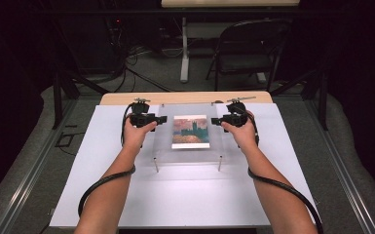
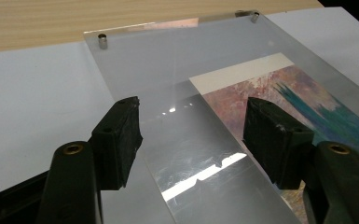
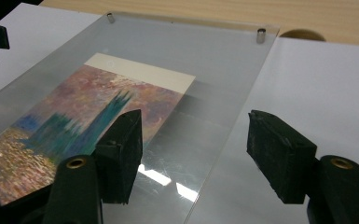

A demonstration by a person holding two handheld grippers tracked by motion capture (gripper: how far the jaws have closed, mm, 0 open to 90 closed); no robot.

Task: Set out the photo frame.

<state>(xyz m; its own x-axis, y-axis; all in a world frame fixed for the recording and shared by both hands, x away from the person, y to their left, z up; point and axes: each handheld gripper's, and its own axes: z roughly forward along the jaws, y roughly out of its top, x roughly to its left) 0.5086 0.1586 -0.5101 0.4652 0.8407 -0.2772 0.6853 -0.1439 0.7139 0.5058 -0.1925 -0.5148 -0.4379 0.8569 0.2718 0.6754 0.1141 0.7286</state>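
A clear acrylic plate (image 1: 165,139) stands on short metal posts (image 1: 156,165) over the white board. A painted print (image 1: 190,131) of a blue tower against a pink sky shows at its middle. My left gripper (image 1: 161,119) is at the plate's left edge, open. In the left gripper view that edge of the plate (image 2: 168,70) runs between the two black jaws of the left gripper (image 2: 196,140), untouched. My right gripper (image 1: 216,120) is open at the right edge. The plate (image 3: 214,70) has its edge passing between the jaws of the right gripper (image 3: 198,156), clear of both pads.
The white board (image 1: 185,195) covers most of a wooden table (image 1: 126,99). Metal posts mark the plate's far corners (image 2: 103,41) (image 3: 261,35). Behind the table stand a folding chair (image 1: 246,48) and a table leg (image 1: 184,53) on grey floor. Dark curtains close both sides.
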